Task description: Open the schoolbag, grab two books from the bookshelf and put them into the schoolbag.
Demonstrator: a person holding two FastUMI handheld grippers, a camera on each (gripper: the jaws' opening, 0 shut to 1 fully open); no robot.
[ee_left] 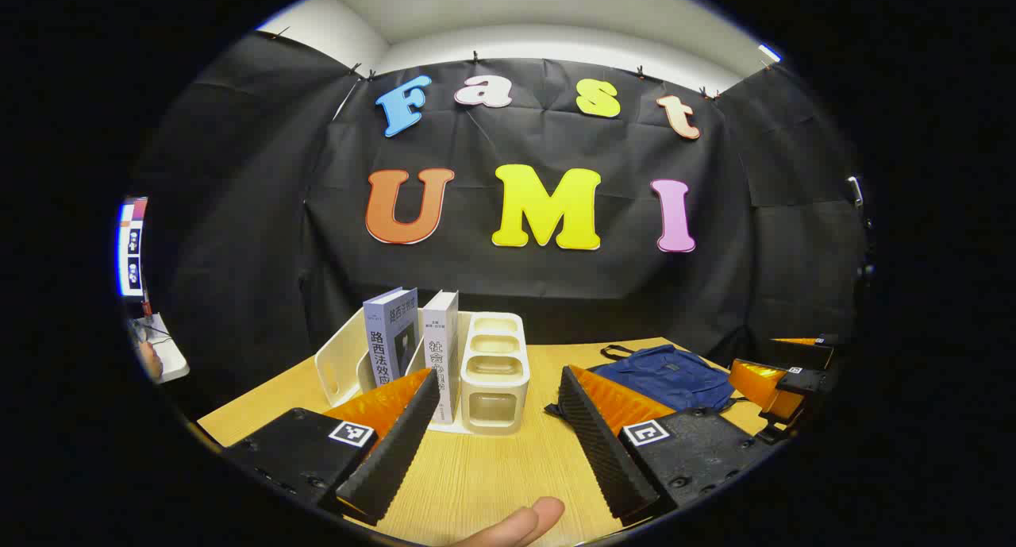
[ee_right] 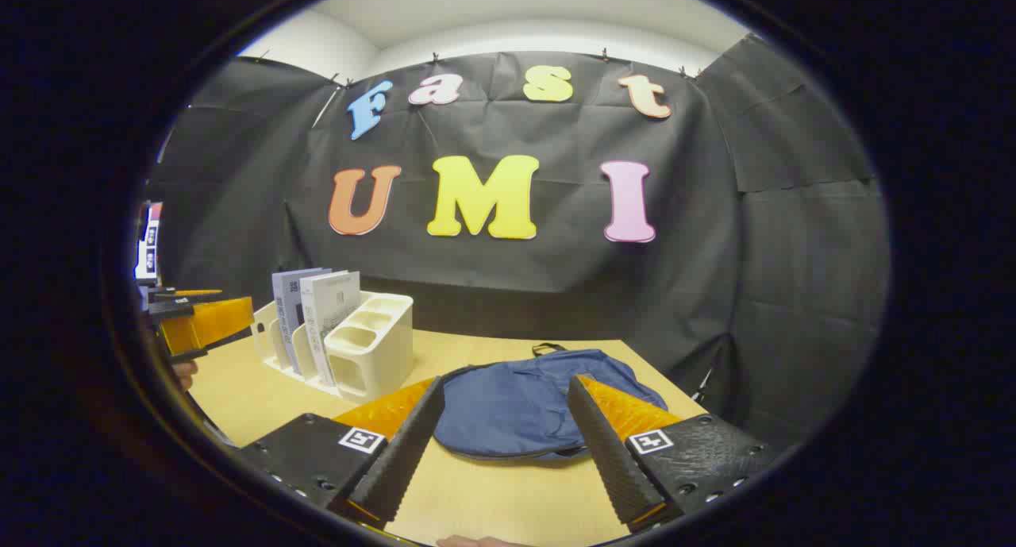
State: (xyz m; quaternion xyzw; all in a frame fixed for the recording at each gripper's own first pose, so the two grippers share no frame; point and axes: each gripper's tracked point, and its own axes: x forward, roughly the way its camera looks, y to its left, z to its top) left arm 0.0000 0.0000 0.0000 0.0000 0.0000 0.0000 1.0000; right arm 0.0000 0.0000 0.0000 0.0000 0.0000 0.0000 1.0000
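Both the left gripper (ee_left: 496, 428) and right gripper (ee_right: 502, 436) hover released over the counter (ee_right: 492, 499). Two Chinese-titled books (ee_left: 413, 348) stand in the white bookshelf (ee_left: 492, 372); the blue schoolbag (ee_right: 516, 408) lies flat, unbranded.

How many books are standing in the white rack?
2. Both stand upright side by side in the white rack on the table: a blue-grey book on the left, and a paler book right beside it, next to the rack's cup compartments. Others could be hidden behind them.
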